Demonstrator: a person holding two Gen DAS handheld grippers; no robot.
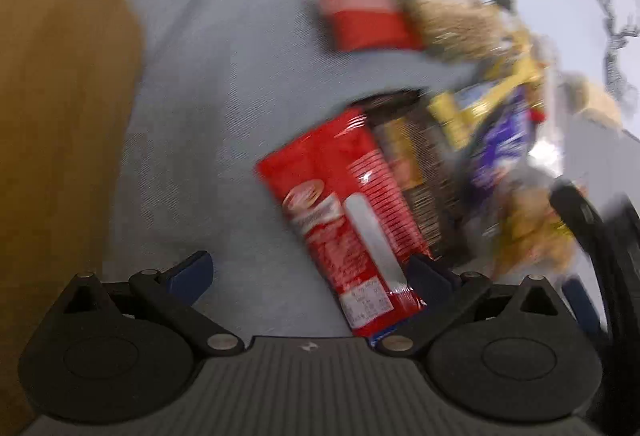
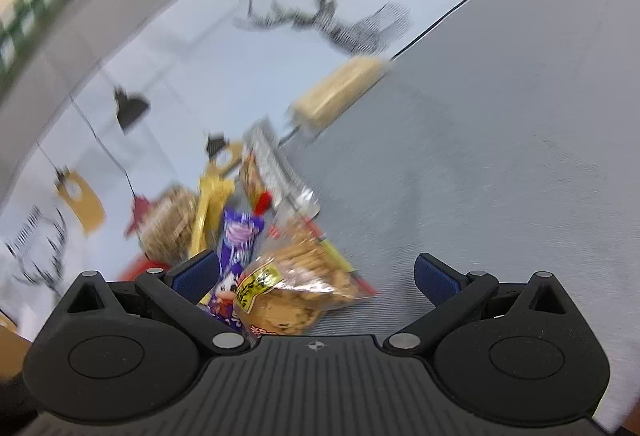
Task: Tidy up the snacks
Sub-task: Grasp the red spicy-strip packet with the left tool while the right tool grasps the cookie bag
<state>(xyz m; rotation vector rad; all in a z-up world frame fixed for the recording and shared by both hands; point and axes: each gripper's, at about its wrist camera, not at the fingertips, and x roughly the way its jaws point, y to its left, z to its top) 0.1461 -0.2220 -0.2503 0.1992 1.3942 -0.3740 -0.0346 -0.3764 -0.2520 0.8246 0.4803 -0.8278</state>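
Although both views are smeared by motion blur, the layout reads well enough. The grey cloth covers most of the table and carries everything; beyond its far edge lies a pale printed sheet with deer and tag drawings. A brown board stands along the cloth's left edge in the left view; what it belongs to cannot be told.

The snacks sit in one loose heap near the far edge of the cloth, overlapping each other, so sorting looks barely begun. Largest in view is the red packet, lying flat at the heap's near side with its seam up, touching a dark packet beside it. Next, the bag of biscuits with a yellow label, resting against the purple wrapper. A pale bar lies apart from the heap, right on the far edge of the cloth.

The left gripper is spread wide and empty, its right finger touching or just over the red packet's lower end: probably lined up to take that packet by its narrow width. The right gripper is likewise spread and holds nothing, the biscuit bag and purple wrapper lying between its fingers nearer the left one; contact cannot be judged.
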